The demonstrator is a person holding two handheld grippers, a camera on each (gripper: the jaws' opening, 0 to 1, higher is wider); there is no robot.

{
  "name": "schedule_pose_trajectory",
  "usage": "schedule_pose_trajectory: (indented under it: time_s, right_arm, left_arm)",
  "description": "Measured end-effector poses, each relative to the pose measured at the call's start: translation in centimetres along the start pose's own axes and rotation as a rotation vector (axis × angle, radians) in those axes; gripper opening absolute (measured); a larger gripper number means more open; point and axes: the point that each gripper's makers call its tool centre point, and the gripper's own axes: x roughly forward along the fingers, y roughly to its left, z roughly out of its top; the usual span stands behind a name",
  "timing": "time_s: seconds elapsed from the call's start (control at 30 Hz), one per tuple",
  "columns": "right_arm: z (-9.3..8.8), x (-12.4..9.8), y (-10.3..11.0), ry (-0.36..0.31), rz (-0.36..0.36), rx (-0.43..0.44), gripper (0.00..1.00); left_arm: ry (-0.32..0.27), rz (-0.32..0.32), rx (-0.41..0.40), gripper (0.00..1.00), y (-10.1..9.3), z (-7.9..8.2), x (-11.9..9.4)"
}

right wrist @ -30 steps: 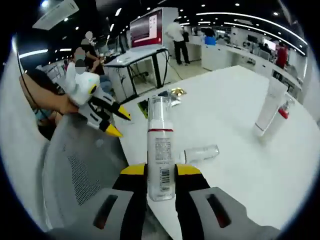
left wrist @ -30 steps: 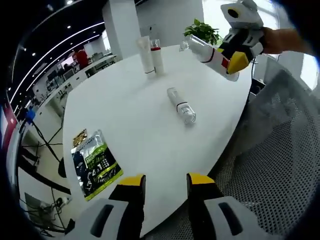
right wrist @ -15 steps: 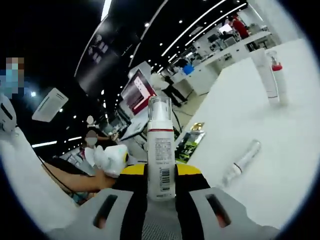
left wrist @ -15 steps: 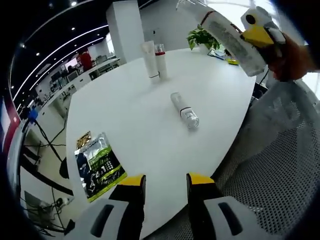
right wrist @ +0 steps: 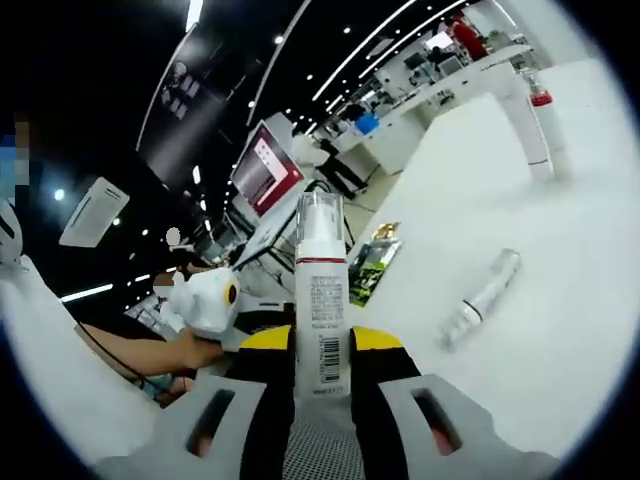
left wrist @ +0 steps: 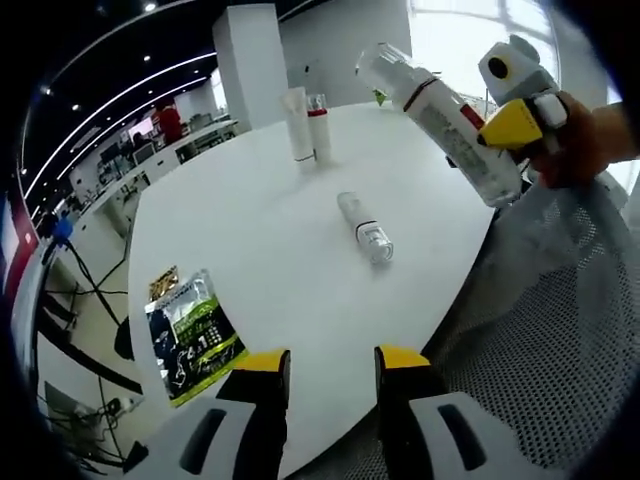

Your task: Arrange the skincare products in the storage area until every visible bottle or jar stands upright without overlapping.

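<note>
On the white table (left wrist: 280, 260) a clear bottle (left wrist: 364, 227) lies flat, two tubes (left wrist: 305, 125) upright beyond. My right gripper (right wrist: 320, 345) clamps a foam bottle (right wrist: 320, 295) aloft; my left gripper (left wrist: 328, 368) hangs unclenched, holding nothing.

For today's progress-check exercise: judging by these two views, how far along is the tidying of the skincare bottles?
Done: a white tube and a red-collared bottle stand upright side by side at the table's far end. In hand: the right claw grips a pump bottle, raised above the table. Left: a clear bottle lies on its side mid-table; the left claw is open.
</note>
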Motion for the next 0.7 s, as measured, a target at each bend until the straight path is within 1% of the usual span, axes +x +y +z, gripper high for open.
schedule_pose_trajectory:
  time_s: [0.07,0.17,0.23,0.3,0.33,0.37,0.4,0.43,0.47,0.5,0.53,0.57,0.6,0.63,0.67,0.7]
  right_arm:
    - [-0.2,0.3,0.1,0.010,0.009,-0.005,0.18]
    - [-0.4,0.5,0.1,0.015,0.023,-0.001,0.18]
    - [-0.8,0.4,0.1,0.035,0.026,0.004,0.18]
    - [-0.8,0.3,0.3,0.037,0.027,-0.010,0.18]
    - [-0.8,0.2,0.2,0.036,0.027,-0.009,0.18]
    - [-0.6,0.0,0.1,0.025,0.029,0.002,0.18]
    - [-0.5,-0.1,0.0,0.019,0.024,0.003,0.18]
    - [-0.4,-0.2,-0.4,0.012,0.013,0.002,0.18]
    - [-0.3,-0.4,-0.7,0.006,0.003,0.005,0.18]
    - [-0.2,-0.4,-0.9,0.000,-0.009,0.009,0.18]
    - [-0.1,-0.6,-1.3,-0.006,-0.026,0.013,0.18]
    - [0.0,-0.8,-1.5,-0.012,-0.035,0.020,0.18]
    - [0.2,-0.9,-1.4,-0.020,-0.030,0.021,0.18]
    - [0.3,-0.9,-1.3,-0.026,-0.025,0.022,0.18]
    - [0.5,-0.9,-1.1,-0.035,-0.020,0.027,0.18]
    - [0.5,-0.9,-1.0,-0.037,-0.014,0.027,0.18]
  left_arm:
    - [-0.013,0.000,-0.007,0.35,0.0,0.2,-0.1]
    - [-0.026,-0.013,-0.042,0.37,-0.1,0.4,0.0]
    - [-0.018,-0.035,-0.072,0.38,-0.4,0.3,0.1]
    - [-0.020,-0.092,-0.138,0.39,-1.2,0.7,0.1]
    - [-0.050,-0.122,-0.185,0.40,-1.5,1.6,-0.2]
    - [-0.080,-0.140,-0.204,0.42,-1.5,2.4,-0.4]
    - [-0.124,-0.139,-0.219,0.44,-1.3,3.3,-0.8]
    - [-0.146,-0.125,-0.216,0.44,-0.9,3.8,-1.2]
    - [-0.186,-0.106,-0.197,0.44,-0.4,4.4,-1.8]
    - [-0.215,-0.118,-0.210,0.44,-0.5,4.8,-2.2]
    - [-0.239,-0.137,-0.257,0.44,-0.7,5.1,-2.8]
    - [-0.242,-0.142,-0.272,0.44,-0.7,5.2,-2.9]
    - [-0.250,-0.146,-0.291,0.44,-0.7,5.3,-3.4]
    - [-0.258,-0.145,-0.292,0.44,-0.6,5.5,-3.6]
    - [-0.276,-0.147,-0.300,0.44,-0.6,5.8,-3.9]
    - [-0.308,-0.157,-0.324,0.44,-0.8,6.7,-4.4]
